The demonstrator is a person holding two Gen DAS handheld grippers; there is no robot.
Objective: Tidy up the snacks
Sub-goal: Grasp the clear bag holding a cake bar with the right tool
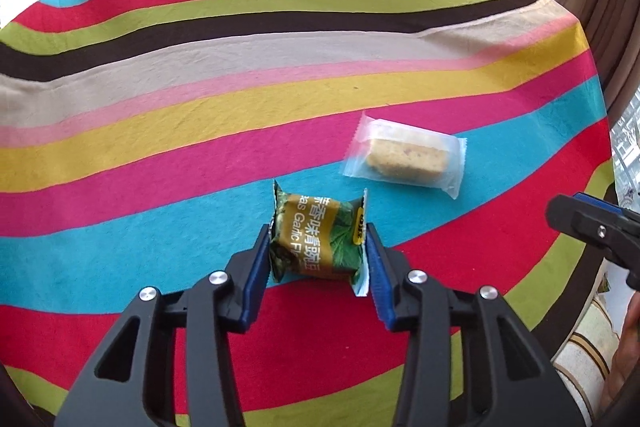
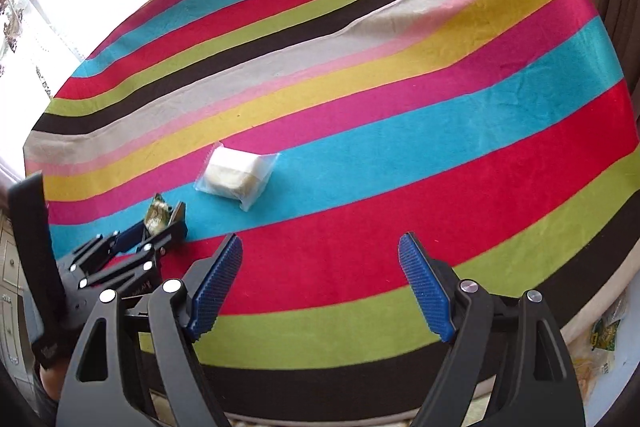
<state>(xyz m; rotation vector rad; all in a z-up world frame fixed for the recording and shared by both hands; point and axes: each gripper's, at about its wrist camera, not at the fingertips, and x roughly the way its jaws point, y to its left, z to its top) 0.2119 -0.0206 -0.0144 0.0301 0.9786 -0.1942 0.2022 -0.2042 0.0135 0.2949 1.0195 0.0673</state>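
L gripper (image 1: 318, 247) clamps green snack pack (image 1: 316, 239), label legible only in L view; R gripper (image 2: 320, 267) apart, empty; only R view shows bag (image 2: 606, 335) off-table.

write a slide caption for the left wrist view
Left gripper jaws pinch a green foil snack packet on the striped cloth, clear-wrapped cake bar lying beyond.

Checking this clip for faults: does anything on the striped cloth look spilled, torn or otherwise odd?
Nothing stands out. The green snack packet sits intact between the left gripper pads, the clear-wrapped cake lies sealed on the striped cloth, and the right gripper is open and empty.
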